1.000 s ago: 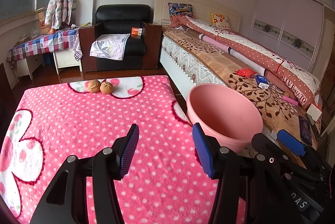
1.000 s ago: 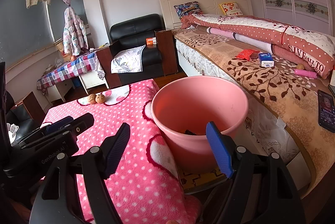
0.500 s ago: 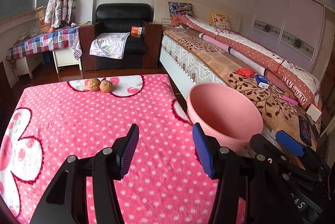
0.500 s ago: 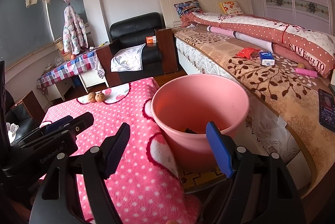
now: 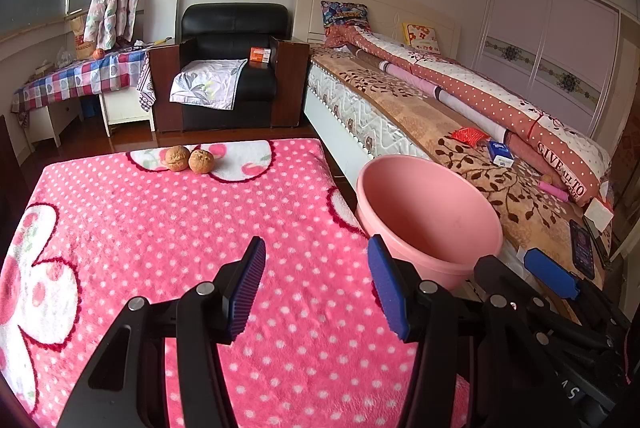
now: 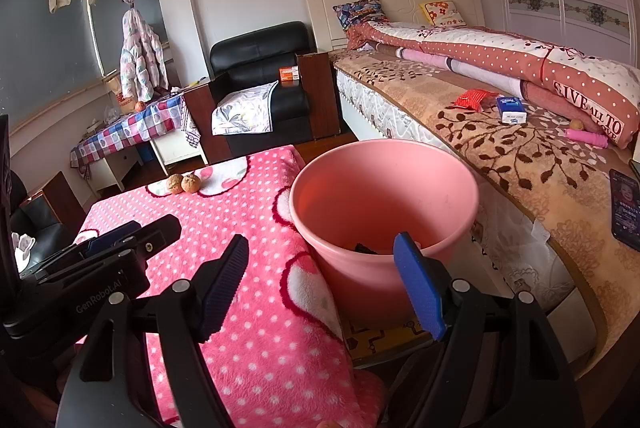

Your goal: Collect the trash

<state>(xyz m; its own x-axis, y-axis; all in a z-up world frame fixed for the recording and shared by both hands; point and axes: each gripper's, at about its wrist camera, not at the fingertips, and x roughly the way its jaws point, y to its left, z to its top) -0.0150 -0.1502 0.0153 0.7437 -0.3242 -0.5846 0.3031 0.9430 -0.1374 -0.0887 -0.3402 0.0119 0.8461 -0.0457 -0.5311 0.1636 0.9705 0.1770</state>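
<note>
Left wrist view: the left tongs [image 5: 316,282] are hanging released over the pink tabletop [image 5: 160,228], right tongs [image 6: 320,282] gaping too. Two walnuts [image 5: 190,159] are sitting at the far edge; a clumsy grab is risking rolling them off, missing the bucket [image 6: 384,203] at right.

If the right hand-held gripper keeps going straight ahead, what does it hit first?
Most likely the near rim of the pink bucket, which sits directly ahead of the open right hand-held gripper. Depth is uncertain; a slightly higher path might pass over the rim instead.
</note>
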